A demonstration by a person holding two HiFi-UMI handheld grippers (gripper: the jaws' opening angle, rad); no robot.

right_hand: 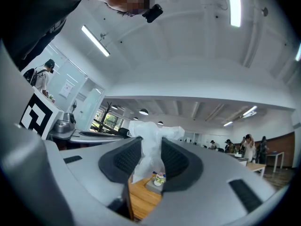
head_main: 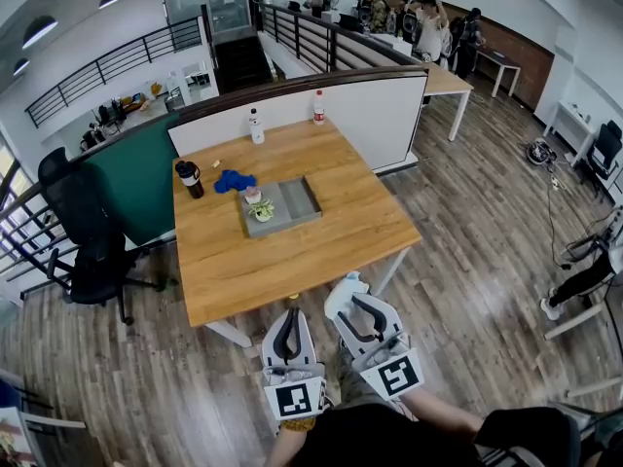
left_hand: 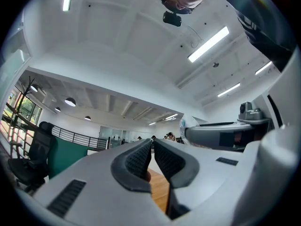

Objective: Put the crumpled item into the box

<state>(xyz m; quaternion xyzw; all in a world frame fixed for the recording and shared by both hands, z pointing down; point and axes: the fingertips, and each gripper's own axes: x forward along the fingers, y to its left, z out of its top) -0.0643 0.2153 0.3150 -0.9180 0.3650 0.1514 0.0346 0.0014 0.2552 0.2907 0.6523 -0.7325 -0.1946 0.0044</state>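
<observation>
My right gripper (head_main: 354,298) hangs just off the near edge of the wooden table (head_main: 292,251), shut on a white crumpled item (head_main: 347,284). In the right gripper view the white crumpled item (right_hand: 149,142) stands pinched between the dark pads and sticks up above them. The grey box (head_main: 298,202), a shallow tray, lies mid-table with a small cup-like thing with green on it (head_main: 260,208) at its left end. The same box (right_hand: 151,184) shows low between the right jaws. My left gripper (head_main: 288,313) is beside the right one, shut, with nothing between its pads (left_hand: 139,158).
A blue crumpled cloth (head_main: 234,180) and a dark bottle (head_main: 190,178) sit left of the box. Two bottles (head_main: 256,125) stand at the table's far edge by a white partition (head_main: 321,105). A black office chair (head_main: 92,251) is at the left, and people stand far back.
</observation>
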